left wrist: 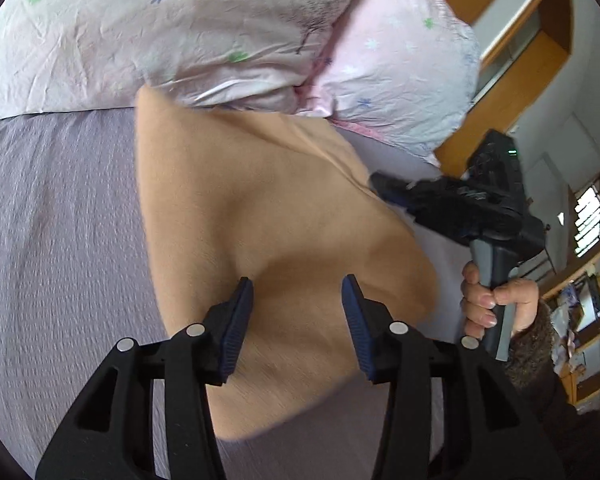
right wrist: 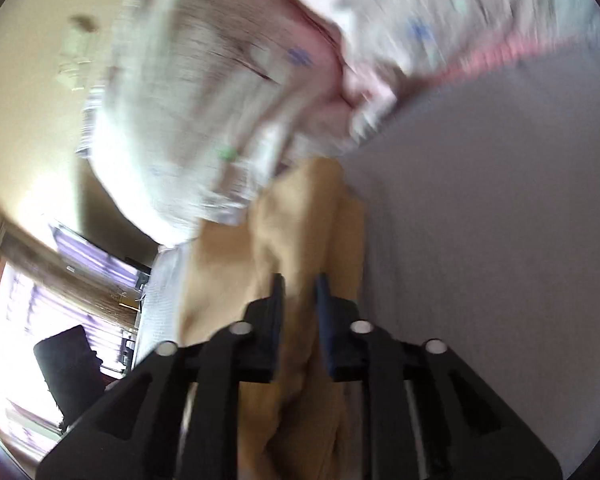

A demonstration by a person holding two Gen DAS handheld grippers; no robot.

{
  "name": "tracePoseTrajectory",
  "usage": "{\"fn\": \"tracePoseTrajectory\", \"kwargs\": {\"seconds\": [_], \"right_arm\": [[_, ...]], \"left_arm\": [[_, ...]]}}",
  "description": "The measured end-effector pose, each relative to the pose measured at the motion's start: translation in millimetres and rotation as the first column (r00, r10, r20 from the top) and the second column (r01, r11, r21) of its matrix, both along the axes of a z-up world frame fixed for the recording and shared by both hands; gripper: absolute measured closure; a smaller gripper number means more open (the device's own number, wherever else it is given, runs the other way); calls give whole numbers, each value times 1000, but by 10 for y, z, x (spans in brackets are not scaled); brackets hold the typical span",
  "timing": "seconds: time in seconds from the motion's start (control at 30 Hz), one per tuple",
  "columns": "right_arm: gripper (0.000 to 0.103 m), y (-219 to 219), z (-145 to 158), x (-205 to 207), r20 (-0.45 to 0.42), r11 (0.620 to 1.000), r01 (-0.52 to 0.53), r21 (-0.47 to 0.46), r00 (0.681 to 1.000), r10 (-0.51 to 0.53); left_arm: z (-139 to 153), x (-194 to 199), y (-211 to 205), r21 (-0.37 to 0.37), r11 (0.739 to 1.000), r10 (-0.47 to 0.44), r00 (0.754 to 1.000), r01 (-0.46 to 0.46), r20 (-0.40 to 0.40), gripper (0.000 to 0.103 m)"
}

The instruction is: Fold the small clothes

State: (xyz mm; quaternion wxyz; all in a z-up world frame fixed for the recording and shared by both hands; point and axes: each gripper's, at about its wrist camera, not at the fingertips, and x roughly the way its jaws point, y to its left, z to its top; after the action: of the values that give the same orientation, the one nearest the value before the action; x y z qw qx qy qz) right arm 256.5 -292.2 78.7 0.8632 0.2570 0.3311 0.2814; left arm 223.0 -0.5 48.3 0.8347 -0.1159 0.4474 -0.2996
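Observation:
A tan garment (left wrist: 260, 216) lies spread on the lilac bed sheet (left wrist: 60, 240). My left gripper (left wrist: 297, 284) is open, its blue pads above the garment's near part and holding nothing. My right gripper (left wrist: 384, 186) reaches in from the right to the garment's right edge. In the right wrist view, which is blurred, the right gripper (right wrist: 300, 284) is shut on a bunched fold of the tan garment (right wrist: 300, 216), lifted off the sheet (right wrist: 480, 220).
A pink-and-white flowered duvet (left wrist: 220, 28) is heaped at the far side of the bed, touching the garment's far edge; it also shows in the right wrist view (right wrist: 204, 92). Wooden shelves (left wrist: 512, 52) stand at the right. A window (right wrist: 28, 320) is at the left.

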Motion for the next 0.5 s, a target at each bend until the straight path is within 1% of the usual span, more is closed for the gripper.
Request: {"fn": "tracePoseTrajectory", "kwargs": {"seconds": [0.03, 0.07, 0.1, 0.17, 0.2, 0.23, 0.27, 0.3, 0.33, 0.4, 0.43, 0.47, 0.5], "right_arm": [[63, -72, 38, -97, 21, 1000, -11, 12, 1000, 11], [50, -74, 65, -200, 34, 1000, -19, 15, 999, 19], [50, -71, 60, -317, 35, 999, -33, 9, 999, 32], [50, -24, -33, -387, -4, 998, -56, -7, 998, 56], [53, 20, -128, -383, -42, 997, -71, -13, 997, 70], [63, 83, -206, -376, -59, 996, -83, -14, 995, 82], [96, 109, -264, -354, -69, 996, -90, -12, 994, 89], [98, 96, -336, -340, -80, 998, -68, -10, 995, 67], [98, 27, -395, -347, -93, 1000, -17, -10, 996, 16], [98, -104, -514, -350, -140, 999, 14, 39, 990, -9], [98, -91, -539, -355, -131, 999, 11, 34, 991, -7], [97, -65, -505, -409, -100, 1000, 21, 4, 995, -20], [92, -46, -437, -508, -59, 999, 35, -28, 998, -37]], "left_arm": [[6, -13, -32, 5, 1000, -6, 1000, 6, 8, 56], [18, -64, -31, 13, 1000, -8, 1000, 8, 18, 55], [19, -100, -30, 23, 1000, -9, 1000, 8, 26, 54], [5, -187, -32, 30, 999, -26, 999, 25, 23, 54], [-13, -196, -60, 32, 999, -34, 999, 33, 17, 54], [-27, -195, -89, 34, 999, -38, 999, 37, 14, 54], [-51, -192, -121, 41, 998, -40, 999, 40, 8, 54], [-82, -184, -145, 53, 998, -36, 999, 36, 1, 54], [-132, -164, -169, 67, 997, -26, 1000, 27, -11, 54], [-199, -186, -141, 54, 998, -28, 999, 29, -27, 54], [-202, -202, -123, 47, 999, -26, 999, 27, -27, 54], [-188, -230, -104, 40, 999, -26, 999, 27, -20, 54], [-155, -290, -77, 38, 999, -23, 1000, 23, -4, 54]]}}
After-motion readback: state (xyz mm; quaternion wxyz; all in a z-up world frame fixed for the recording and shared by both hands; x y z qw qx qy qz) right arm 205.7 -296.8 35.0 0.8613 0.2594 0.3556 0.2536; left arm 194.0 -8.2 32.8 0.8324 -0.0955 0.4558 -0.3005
